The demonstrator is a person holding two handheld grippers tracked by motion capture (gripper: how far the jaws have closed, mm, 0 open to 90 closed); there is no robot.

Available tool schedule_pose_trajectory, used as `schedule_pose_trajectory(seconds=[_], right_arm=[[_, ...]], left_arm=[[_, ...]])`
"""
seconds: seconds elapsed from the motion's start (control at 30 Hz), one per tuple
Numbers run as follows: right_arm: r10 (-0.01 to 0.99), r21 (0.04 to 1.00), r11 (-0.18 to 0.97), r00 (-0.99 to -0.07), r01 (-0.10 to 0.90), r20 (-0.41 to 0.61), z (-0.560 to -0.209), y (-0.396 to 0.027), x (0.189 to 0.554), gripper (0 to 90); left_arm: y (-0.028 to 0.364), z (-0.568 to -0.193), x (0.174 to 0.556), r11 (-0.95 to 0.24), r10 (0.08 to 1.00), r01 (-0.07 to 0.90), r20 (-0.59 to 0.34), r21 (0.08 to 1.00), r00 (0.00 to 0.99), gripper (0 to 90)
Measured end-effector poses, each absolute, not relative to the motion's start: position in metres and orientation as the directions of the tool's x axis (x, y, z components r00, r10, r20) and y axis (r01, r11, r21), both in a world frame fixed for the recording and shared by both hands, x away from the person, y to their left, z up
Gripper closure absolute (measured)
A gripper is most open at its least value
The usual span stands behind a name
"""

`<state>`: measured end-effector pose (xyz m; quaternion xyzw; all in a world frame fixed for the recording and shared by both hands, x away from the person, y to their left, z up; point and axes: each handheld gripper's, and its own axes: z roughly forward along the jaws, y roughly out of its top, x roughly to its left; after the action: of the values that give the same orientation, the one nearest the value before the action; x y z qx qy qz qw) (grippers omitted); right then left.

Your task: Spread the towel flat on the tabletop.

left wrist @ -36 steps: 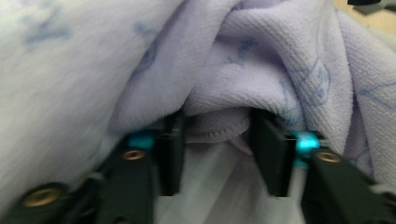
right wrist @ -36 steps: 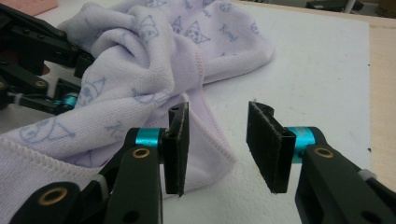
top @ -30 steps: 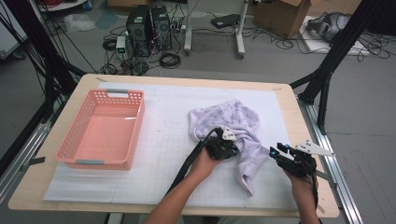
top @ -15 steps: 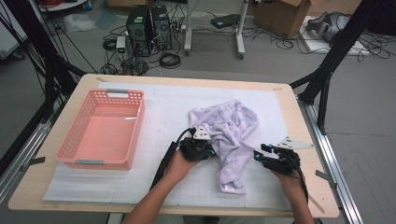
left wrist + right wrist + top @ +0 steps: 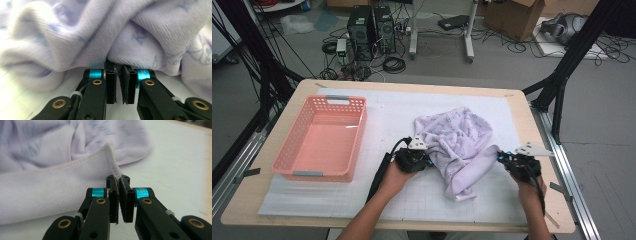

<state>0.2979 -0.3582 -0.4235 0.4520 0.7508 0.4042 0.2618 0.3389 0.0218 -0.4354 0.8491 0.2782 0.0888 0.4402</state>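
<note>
Scene: a person at a surface (image 5: 532,125) works a crumpled lilac towel (image 5: 462,145) with a gripper in each hand.

Left gripper (image 5: 428,161): clamped on a fold at the towel's near-left side. In the left gripper view (image 5: 119,75) its jaws stand almost together, with cloth nipped between the tips. They have just been closing, with the towel between them.

Right gripper (image 5: 502,158): pinching the towel's hemmed right corner. In the right gripper view (image 5: 117,183) the stitched edge (image 5: 113,165) rises from between the nearly meeting jaws. These too have just been closing on the cloth.

Towel: heaped between the two grippers and beyond them, touching both. A band of it stretches from the right gripper towards the heap, and a tail (image 5: 459,187) hangs back towards the person, between the two hands. From the left gripper it bulges up just ahead of the jaws (image 5: 105,35); from the right gripper it spreads ahead and to the left (image 5: 50,177).

Basket (image 5: 292,160): pink and slotted, well apart from the left gripper on the side away from the towel.

Mat (image 5: 377,195): white gridded sheet lying under both grippers, the towel and the basket.

Hands: the left hand (image 5: 394,177) and the right hand (image 5: 528,187) come in from the near edge, each behind its gripper.
</note>
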Motion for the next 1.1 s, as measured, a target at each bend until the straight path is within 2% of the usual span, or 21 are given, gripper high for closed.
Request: schedule_pose_trajectory(seconds=[0.07, 0.23, 0.4, 0.5, 0.53, 0.57, 0.6, 0.67, 0.7, 0.77, 0.87, 1.1], right_arm=[[0.909, 0.847, 0.232, -0.417, 0.478, -0.013, -0.421, -0.375, 0.292, 86.5], [0.928, 0.838, 0.235, -0.369, 0.492, -0.044, -0.421, -0.405, 0.276, 86.5], [0.9, 0.799, 0.328, -0.425, 0.504, -0.101, -0.427, -0.414, 0.259, 86.3], [0.845, 0.795, 0.372, -0.529, 0.48, -0.076, -0.427, -0.412, 0.25, 84.0], [0.831, 0.799, 0.379, -0.552, 0.467, -0.071, -0.424, -0.411, 0.248, 81.0], [0.826, 0.808, 0.377, -0.56, 0.453, -0.071, -0.421, -0.409, 0.246, 73.5], [0.833, 0.82, 0.36, -0.55, 0.445, -0.067, -0.416, -0.407, 0.246, 66.2], [0.845, 0.852, 0.32, -0.532, 0.415, -0.058, -0.404, -0.406, 0.245, 57.9], [0.845, 0.865, 0.309, -0.532, 0.396, -0.058, -0.398, -0.404, 0.245, 53.6], [0.826, 0.869, 0.339, -0.556, 0.36, -0.092, -0.386, -0.396, 0.247, 53.3], [0.802, 0.878, 0.339, -0.592, 0.337, -0.082, -0.378, -0.376, 0.252, 53.9], [0.703, 0.787, 0.47, -0.709, 0.399, -0.06, -0.421, -0.313, 0.286, 54.5]], left_arm=[[0.029, -0.436, 0.34, -0.457, 0.567, 0.401, -0.087, 0.794, 0.819, 84.8], [0.049, -0.435, 0.343, -0.424, 0.624, 0.437, -0.094, 0.793, 0.776, 85.4], [0.07, -0.423, 0.351, -0.323, 0.721, 0.47, -0.108, 0.822, 0.684, 85.6], [0.075, -0.416, 0.356, -0.292, 0.739, 0.464, -0.111, 0.836, 0.664, 85.6], [0.074, -0.416, 0.356, -0.288, 0.744, 0.46, -0.106, 0.84, 0.66, 85.5], [0.074, -0.417, 0.356, -0.291, 0.746, 0.462, -0.104, 0.838, 0.658, 85.5], [0.075, -0.418, 0.357, -0.292, 0.746, 0.465, -0.105, 0.836, 0.657, 85.5], [0.075, -0.418, 0.357, -0.275, 0.75, 0.469, -0.118, 0.839, 0.651, 85.4], [0.075, -0.417, 0.357, -0.284, 0.747, 0.464, -0.11, 0.839, 0.656, 85.4], [0.075, -0.417, 0.356, -0.281, 0.746, 0.459, -0.11, 0.843, 0.657, 85.5], [0.075, -0.418, 0.357, -0.285, 0.741, 0.463, -0.114, 0.839, 0.662, 85.4], [0.073, -0.418, 0.356, -0.293, 0.733, 0.461, -0.112, 0.837, 0.67, 85.3]])
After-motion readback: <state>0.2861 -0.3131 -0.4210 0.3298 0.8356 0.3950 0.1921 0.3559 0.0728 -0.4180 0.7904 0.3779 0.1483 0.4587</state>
